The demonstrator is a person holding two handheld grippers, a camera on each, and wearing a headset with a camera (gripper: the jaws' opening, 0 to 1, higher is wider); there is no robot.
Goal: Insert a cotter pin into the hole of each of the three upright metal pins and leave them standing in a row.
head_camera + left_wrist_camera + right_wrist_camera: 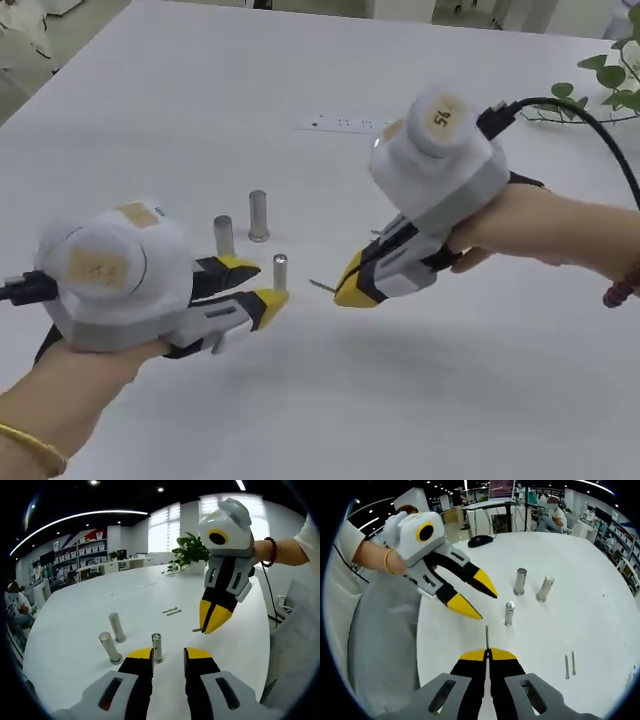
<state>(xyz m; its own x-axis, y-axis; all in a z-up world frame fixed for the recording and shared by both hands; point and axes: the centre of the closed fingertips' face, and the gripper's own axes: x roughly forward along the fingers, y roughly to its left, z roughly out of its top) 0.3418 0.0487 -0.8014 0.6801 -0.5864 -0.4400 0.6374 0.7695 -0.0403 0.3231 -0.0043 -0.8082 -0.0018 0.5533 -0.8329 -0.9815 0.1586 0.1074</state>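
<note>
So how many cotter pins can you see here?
3. One cotter pin is clamped in the right gripper; two loose cotter pins lie side by side on the table. Others could be hidden.

Cannot make out a cross hole in any of the three metal pins (520, 581), too small in every view, nor more of the cotter pin (486, 636) than a thin sliver ahead of the right gripper (488, 652). Cannot tell in the head view whether the nearest pin (280, 270) touches the lower tip of the left gripper (268, 282). Cut by the upper right edge there, a plant (615, 75); blurred at upper centre, a power strip (340, 123).
</note>
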